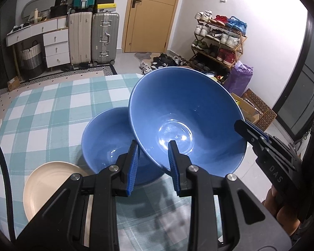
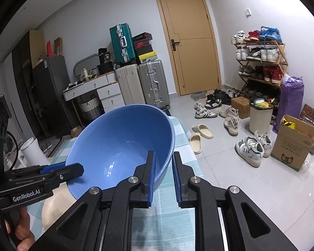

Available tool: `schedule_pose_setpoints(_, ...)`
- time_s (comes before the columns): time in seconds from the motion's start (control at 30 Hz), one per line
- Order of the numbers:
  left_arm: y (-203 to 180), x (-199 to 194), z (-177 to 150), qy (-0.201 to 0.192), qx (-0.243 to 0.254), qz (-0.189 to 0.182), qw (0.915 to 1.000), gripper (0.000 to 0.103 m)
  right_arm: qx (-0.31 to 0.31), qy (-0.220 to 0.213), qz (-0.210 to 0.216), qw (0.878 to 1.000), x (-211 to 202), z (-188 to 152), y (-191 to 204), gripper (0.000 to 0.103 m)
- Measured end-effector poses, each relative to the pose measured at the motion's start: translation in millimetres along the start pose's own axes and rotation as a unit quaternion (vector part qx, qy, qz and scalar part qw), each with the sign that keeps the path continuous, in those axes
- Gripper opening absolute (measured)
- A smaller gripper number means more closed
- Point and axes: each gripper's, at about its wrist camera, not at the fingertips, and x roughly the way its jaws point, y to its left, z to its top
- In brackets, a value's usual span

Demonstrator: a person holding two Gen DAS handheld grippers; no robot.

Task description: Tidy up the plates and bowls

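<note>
A large blue bowl hangs tilted, its inside facing me, over a second blue bowl that rests on the checked tablecloth. My left gripper is shut on the tilted bowl's near rim, one finger inside and one outside. My right gripper pinches the same bowl's right rim. In the right wrist view the bowl sits with its wall between the right gripper's pads, and the left gripper clamps its left rim. A cream plate lies beside the lower bowl.
The table's right edge drops to a tiled floor with slippers, shoes, a white bin and a cardboard box. Suitcases, drawers and a door stand behind. A black cable runs down the left.
</note>
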Motion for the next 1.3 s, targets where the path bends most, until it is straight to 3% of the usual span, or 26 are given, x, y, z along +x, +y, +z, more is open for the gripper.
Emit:
schedule_pose_setpoints(0.4, 39, 6, -7, 0.002, -0.027, 0.011, 0.9996, 0.025, -0.028, 0.004, 0.015, 0.999, 21, -9, 28, 0.017)
schedule_pose_setpoints(0.73, 64, 15, -7, 0.002, -0.039, 0.03, 0.9988, 0.025, -0.043, 0.034, 0.027, 0.998, 47, -19, 42, 0.018)
schedule_pose_setpoints(1.3, 94, 57, -15, 0.017, -0.039, 0.066, 0.9969, 0.025, -0.085, 0.059, 0.012, 0.995, 89, -38, 70, 0.019)
